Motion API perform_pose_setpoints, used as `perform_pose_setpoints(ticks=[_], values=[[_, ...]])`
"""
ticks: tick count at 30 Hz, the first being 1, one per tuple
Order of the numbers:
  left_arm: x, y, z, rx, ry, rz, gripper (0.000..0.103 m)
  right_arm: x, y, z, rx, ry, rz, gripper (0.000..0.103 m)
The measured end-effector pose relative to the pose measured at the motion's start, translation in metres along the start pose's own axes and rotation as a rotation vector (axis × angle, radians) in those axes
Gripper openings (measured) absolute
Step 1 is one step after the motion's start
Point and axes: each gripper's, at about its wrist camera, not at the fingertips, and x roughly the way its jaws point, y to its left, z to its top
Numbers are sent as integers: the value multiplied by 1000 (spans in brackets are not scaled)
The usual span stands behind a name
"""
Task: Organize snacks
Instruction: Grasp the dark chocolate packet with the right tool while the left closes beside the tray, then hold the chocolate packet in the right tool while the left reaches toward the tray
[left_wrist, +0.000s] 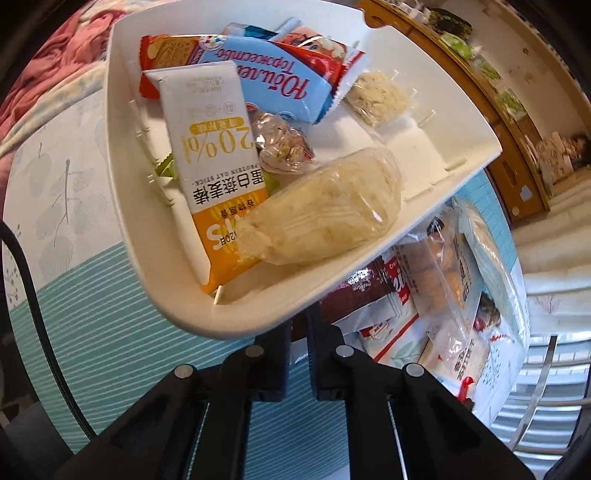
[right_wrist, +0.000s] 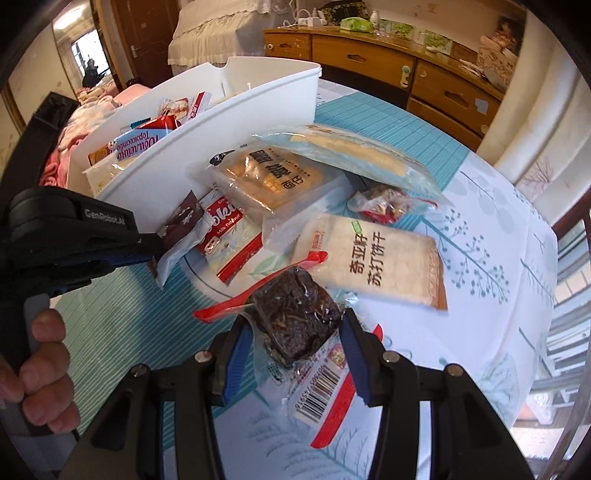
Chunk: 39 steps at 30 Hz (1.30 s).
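Note:
A white bin (left_wrist: 258, 317) (right_wrist: 236, 122) holds several snack packs, among them an oat bar box (left_wrist: 214, 166), a blue wafer pack (left_wrist: 273, 79) and a clear bag of pale crackers (left_wrist: 325, 214). My left gripper (left_wrist: 297, 354) is shut on a brown snack packet (right_wrist: 177, 236) just below the bin's near rim; in the right wrist view the left gripper (right_wrist: 147, 254) holds it by one end. My right gripper (right_wrist: 295, 332) is closed around a dark cake in a clear wrapper (right_wrist: 295, 314) with a red-edged barcode end.
Loose packs lie on the round table's leaf-print and teal-striped cloth (right_wrist: 480, 258): a soda cracker pack (right_wrist: 376, 258), a biscuit pack (right_wrist: 273, 181), a cookie pack (right_wrist: 225, 229), a small nut bag (right_wrist: 384, 203). A wooden dresser (right_wrist: 388, 62) stands behind.

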Motion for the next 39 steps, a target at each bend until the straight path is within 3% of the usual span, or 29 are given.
perform_pose_setpoints(ticks=[11,18,22,26,30,32,39], values=[[-8,5,-28,142,84,18,6,-28,-3,-16,55,-31,-17,48],[-23,8,-43,266,82,-15,7,-37,-9,-27,102,-38,-43,48],[-25,11,-49,340,84,-7,16,-41,-8,-34,126,-42,-52,48],[-23,19,-54,367,77,-16,32,-41,-4,-40,140,-40,-47,48],[-23,21,-54,402,68,-70,58,-35,1,-43,137,-17,-40,48],[-24,22,-53,408,53,-80,59,-33,3,-43,133,-8,-36,48],[-13,6,-36,456,-18,-11,63,-27,6,-38,134,3,-30,48]])
